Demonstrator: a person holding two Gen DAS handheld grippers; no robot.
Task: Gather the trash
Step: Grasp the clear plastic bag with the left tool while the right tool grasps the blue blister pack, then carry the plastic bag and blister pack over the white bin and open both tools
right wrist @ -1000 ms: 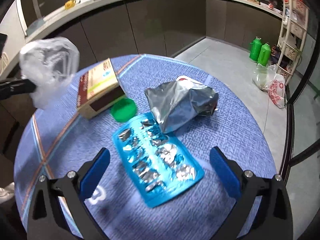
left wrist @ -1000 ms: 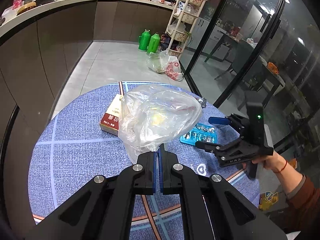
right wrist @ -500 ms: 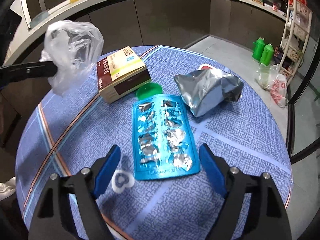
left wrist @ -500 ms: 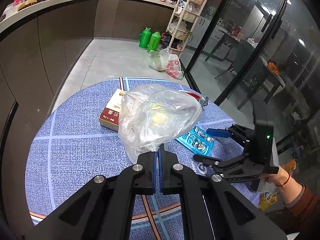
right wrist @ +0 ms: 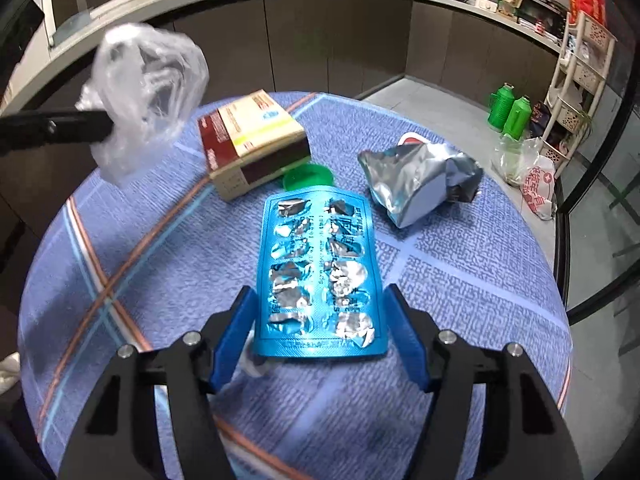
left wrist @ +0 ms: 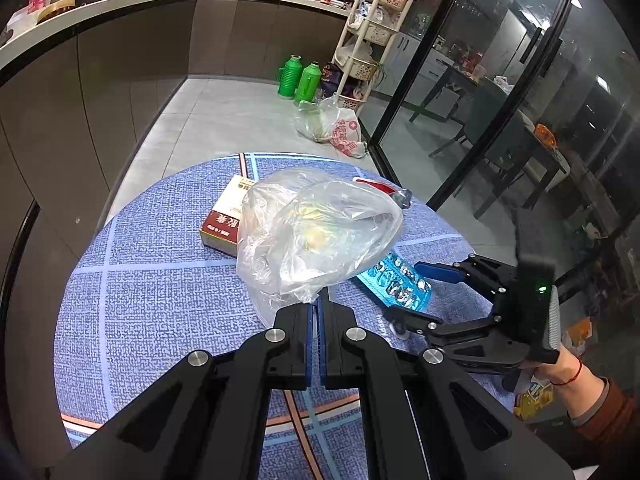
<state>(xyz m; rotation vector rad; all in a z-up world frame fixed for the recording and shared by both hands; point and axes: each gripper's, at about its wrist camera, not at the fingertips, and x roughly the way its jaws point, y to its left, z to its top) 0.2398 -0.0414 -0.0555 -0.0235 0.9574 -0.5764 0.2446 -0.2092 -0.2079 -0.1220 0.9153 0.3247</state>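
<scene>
**Inspector:** What lies about on the round table (right wrist: pixel 460 264)?

**Onlooker:** On its blue patterned cloth, a cardboard medicine box (right wrist: pixel 252 142) sits towards the far side. A green lid (right wrist: pixel 310 176) lies against the box's near corner, partly under it. To the right of those, a crumpled silver foil pouch (right wrist: pixel 416 178) rests well clear of the box. Nearest the right gripper (right wrist: pixel 320 334) is a blue blister pack (right wrist: pixel 320 272), its foil pockets burst, lying flat with its far end just beside the green lid.

**Inspector:** Anything obstructing the blister pack?

**Onlooker:** Nothing lies on top of it. A small pale scrap shows beside its near left corner; I cannot tell what it is.

**Inspector:** State of the tongs?

**Onlooker:** The right gripper's jaws are closing, with the near end of the blister pack between the blue pads; the pads do not press on it yet. The left gripper (left wrist: pixel 318 312) is clamped fast on the neck of a clear plastic bag (left wrist: pixel 316 236), held above the table.

**Inspector:** Contents of the bag?

**Onlooker:** Something yellowish shows through the film; I cannot identify it.

**Inspector:** Beyond the table?

**Onlooker:** Two green thermos flasks (left wrist: pixel 302 80) stand on the floor beside a white storage rack (left wrist: pixel 370 40), with filled plastic bags (left wrist: pixel 334 130) near them.
</scene>
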